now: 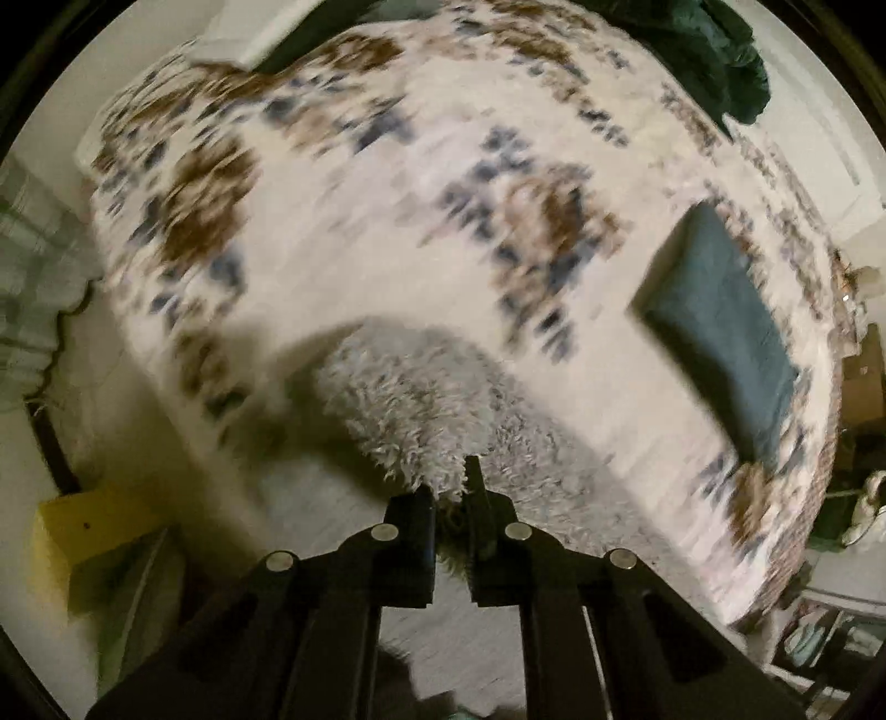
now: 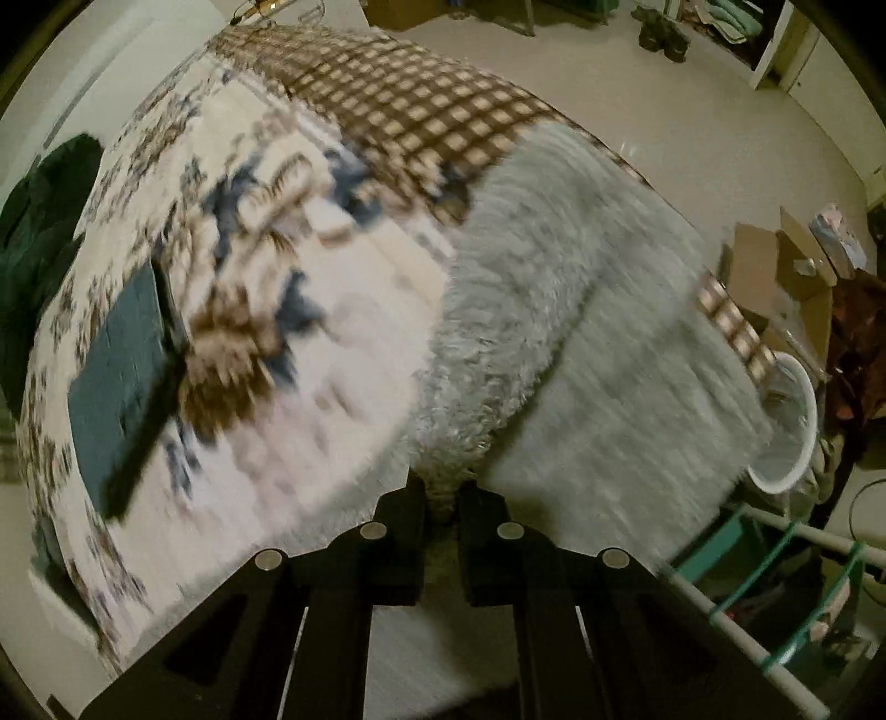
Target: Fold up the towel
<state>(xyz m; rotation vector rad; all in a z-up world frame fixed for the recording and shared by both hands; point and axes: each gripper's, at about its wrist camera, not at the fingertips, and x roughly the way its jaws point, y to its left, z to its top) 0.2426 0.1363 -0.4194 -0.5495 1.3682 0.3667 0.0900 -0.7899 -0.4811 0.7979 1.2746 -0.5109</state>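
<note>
Left wrist view: the left gripper has its two black fingers drawn close together, pinching a shaggy grey fold of the towel between them; the fold rises from the tips as a rounded hump, and the rest of the towel spreads flatter to the right of it, down over the near edge of the bed; the bed wears a pale cover with brown and blue flower patches; a dark teal folded cloth lies flat on the cover, well apart from the towel, at the right; a dark green heap sits at the far end of the bed; a yellow box stands on the floor at lower left; the whole view is smeared by motion blur.

Right wrist view: the right gripper is likewise narrowed, its fingers clamped on a tuft of the towel; from the tips the grey pile runs up and away in a raised ridge, and a smoother part falls to the right; the towel lies on the bed's near right part, touching the checked brown border of the cover; the teal cloth lies at the left, apart from the towel; a white tub stands on the floor just beyond the bed's edge at the right; cardboard boxes stand farther off; a white and green rack shows at lower right.
</note>
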